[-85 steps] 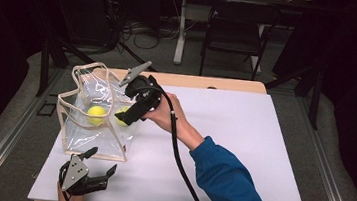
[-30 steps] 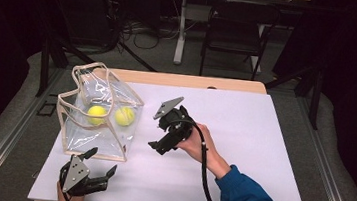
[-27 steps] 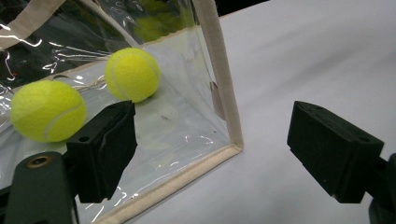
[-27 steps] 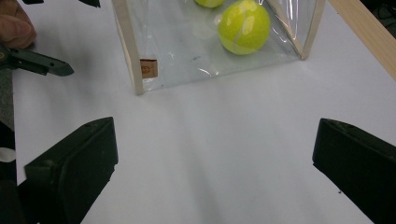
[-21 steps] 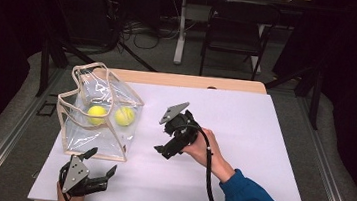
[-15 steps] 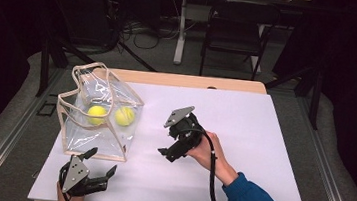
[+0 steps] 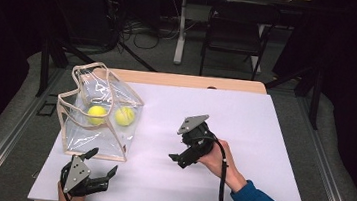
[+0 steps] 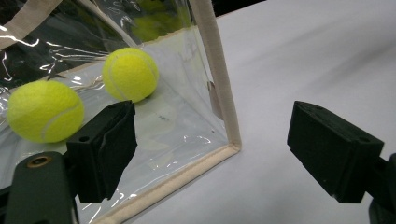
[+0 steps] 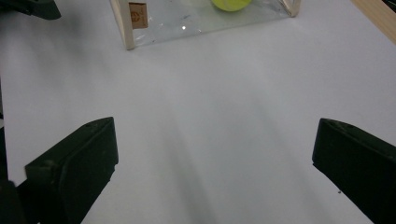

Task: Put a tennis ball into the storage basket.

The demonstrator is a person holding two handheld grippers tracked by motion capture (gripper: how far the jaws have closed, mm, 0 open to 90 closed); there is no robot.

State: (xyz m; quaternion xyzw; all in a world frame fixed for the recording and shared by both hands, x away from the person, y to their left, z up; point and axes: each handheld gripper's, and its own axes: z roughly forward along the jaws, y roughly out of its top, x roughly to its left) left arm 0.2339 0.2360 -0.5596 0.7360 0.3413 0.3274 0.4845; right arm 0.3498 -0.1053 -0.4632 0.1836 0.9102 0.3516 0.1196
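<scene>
A clear bag (image 7: pixel 98 117) with beige trim stands on the white table (image 7: pixel 263 134), and two yellow balls lie inside it, side by side: the left ball (image 7: pixel 96 114) and the right ball (image 7: pixel 125 115).

The left gripper (image 7: pixel 93 167) rests at the near edge of the table, just in front of the bag's near side, its fingers spread and holding nothing. In the left gripper view, the left finger (image 8: pixel 105 149) lies in front of the bag's clear wall (image 8: pixel 177 116), with both balls showing through the plastic beyond and above it, one ball (image 8: pixel 45 111) to its left, the other (image 8: pixel 130 73) straight past its tip. The bag's trimmed corner (image 8: pixel 224 112) falls between the two fingers, nearer the left one. The right finger (image 8: pixel 334 149) is over bare table, apart from the bag.

The right gripper (image 7: pixel 180 157) is held in a hand (image 7: pixel 215 157) above the middle of the table, well apart from the bag, tips pointing towards the bag's side. Its fingers are also spread wide and empty. In the right gripper view, only bare table lies between the left finger (image 9: pixel 74 163) and the right finger (image 9: pixel 355 168); the bag (image 9: pixel 196 18) is far beyond the tips, with a ball (image 9: pixel 231 4) inside it and a small brown label (image 9: pixel 137 15) on its trim.
</scene>
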